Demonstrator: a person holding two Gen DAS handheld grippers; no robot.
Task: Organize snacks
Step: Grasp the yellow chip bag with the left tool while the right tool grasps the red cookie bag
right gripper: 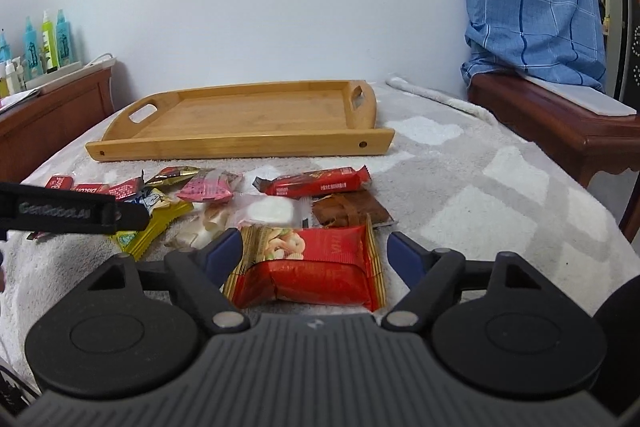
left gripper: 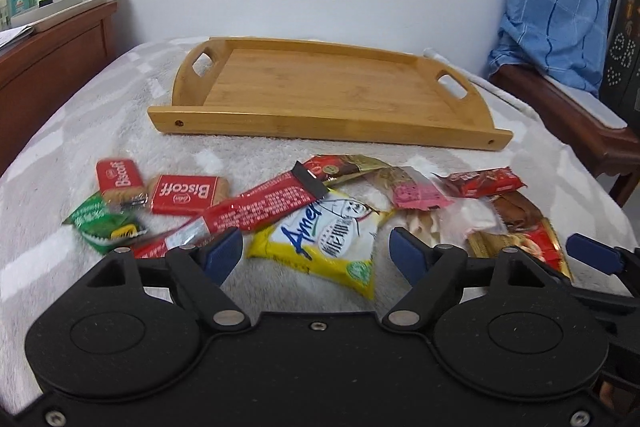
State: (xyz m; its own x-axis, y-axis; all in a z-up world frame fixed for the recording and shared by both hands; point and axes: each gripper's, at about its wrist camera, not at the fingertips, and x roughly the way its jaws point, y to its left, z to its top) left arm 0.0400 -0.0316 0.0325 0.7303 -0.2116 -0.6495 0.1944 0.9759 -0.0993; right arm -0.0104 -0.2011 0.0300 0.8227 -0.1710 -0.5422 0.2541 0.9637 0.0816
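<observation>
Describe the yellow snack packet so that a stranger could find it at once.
Start from the wooden tray on the grey blanket; the snacks lie in front of it. The yellow packet lies mid-pile, its top corner under the long red bar. It alone is yellow, with blue lettering.

Two red cookie packs [left gripper: 120,181] and [left gripper: 186,194] both read "Biscoff" in white script. The yellow snack bag [left gripper: 328,239] showed blue "Amer…", the rest of the word hidden, over printing too blurred to read. The left gripper [right gripper: 74,213] carried grey lettering "GenRobot.AI" on its black side, seen from the right wrist view. Small print on the long red stick pack [left gripper: 264,207] was unreadable.
</observation>
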